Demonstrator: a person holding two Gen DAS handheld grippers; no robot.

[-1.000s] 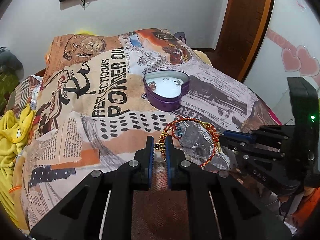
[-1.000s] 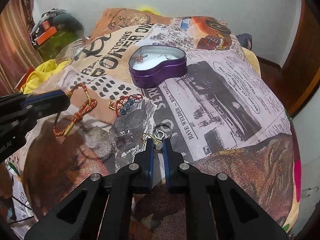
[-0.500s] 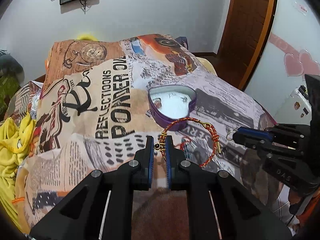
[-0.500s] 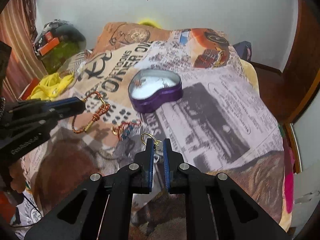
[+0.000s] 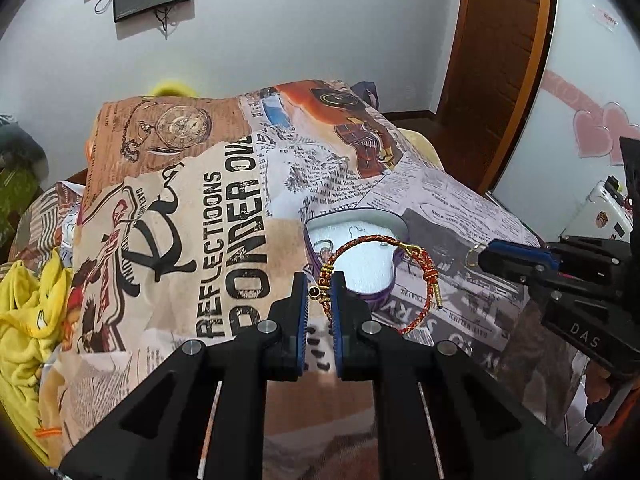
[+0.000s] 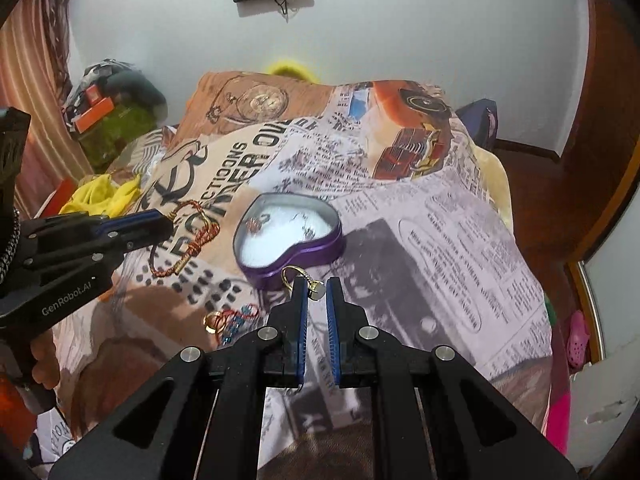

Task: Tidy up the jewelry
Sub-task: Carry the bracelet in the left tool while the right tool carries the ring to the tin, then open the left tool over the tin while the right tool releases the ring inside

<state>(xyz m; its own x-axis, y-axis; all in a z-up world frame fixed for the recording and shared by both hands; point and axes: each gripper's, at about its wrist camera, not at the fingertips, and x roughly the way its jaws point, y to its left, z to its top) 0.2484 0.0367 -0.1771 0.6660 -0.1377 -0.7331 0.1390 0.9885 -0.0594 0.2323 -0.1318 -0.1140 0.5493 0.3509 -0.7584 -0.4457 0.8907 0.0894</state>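
A purple heart-shaped tin [image 6: 292, 236] lies open on the printed blanket, with small jewelry pieces on its white lining. My left gripper [image 5: 320, 292] is shut on a red and gold braided bracelet [image 5: 416, 256], which hangs in the air just before the heart-shaped tin [image 5: 390, 278]. In the right wrist view the same bracelet [image 6: 196, 240] dangles from the left gripper [image 6: 166, 224] left of the tin. My right gripper [image 6: 316, 286] is shut on a gold ring [image 6: 296, 274] with a small charm, held above the tin's near edge. The right gripper [image 5: 478, 256] appears at the right of the left wrist view.
A blue-beaded piece with a gold ring [image 6: 230, 320] lies on the blanket [image 6: 440, 240] near the tin. Yellow cloth [image 5: 24, 320] sits at the bed's left side. A wooden door [image 5: 500, 60] and a white wall with pink hearts [image 5: 592, 136] stand to the right.
Both grippers have risen and moved forward toward the tin, each carrying its piece. The ring has left the blanket and now hangs above the tin's near edge.
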